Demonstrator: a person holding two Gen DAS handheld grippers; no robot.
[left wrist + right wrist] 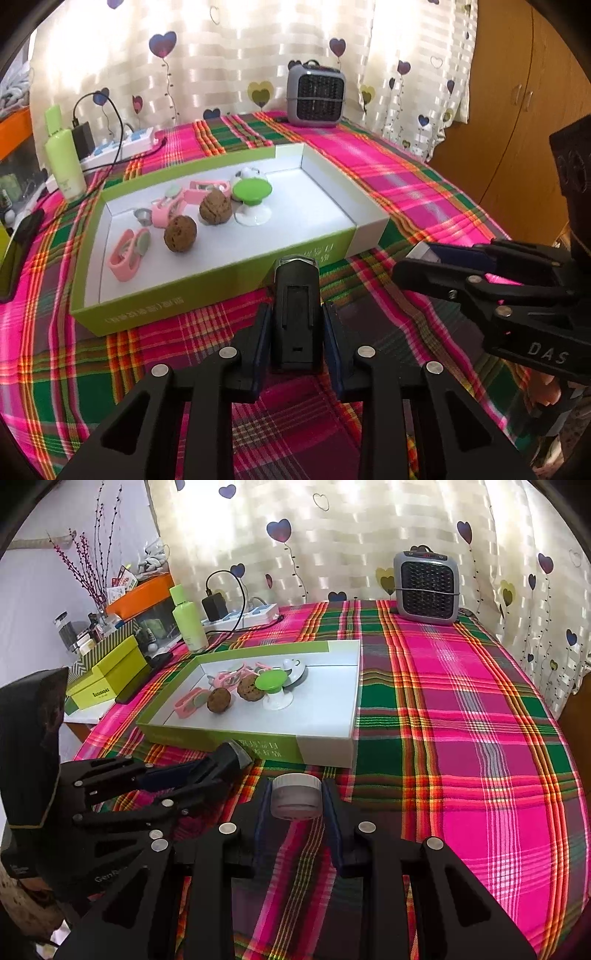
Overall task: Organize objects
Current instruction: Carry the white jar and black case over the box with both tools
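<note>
From the left wrist: the left gripper (295, 317) has its jaws clamped on a black, boxy plastic device (295, 302) with a silvery end, held just before the near wall of the green-and-white cardboard box (229, 280). Inside lie two rough brown walnuts (180, 233), pink clips (127, 254) and a glossy green-topped suction stand (252, 201). Gathering things into the box seems underway; next likely calls for lifting over that wall.

From the right wrist: the right gripper (296, 801) grips a squat, round, translucent lidded jar (296, 795) above the plaid-clothed desk (461, 738), near its front edge, likewise short of the box.
</note>
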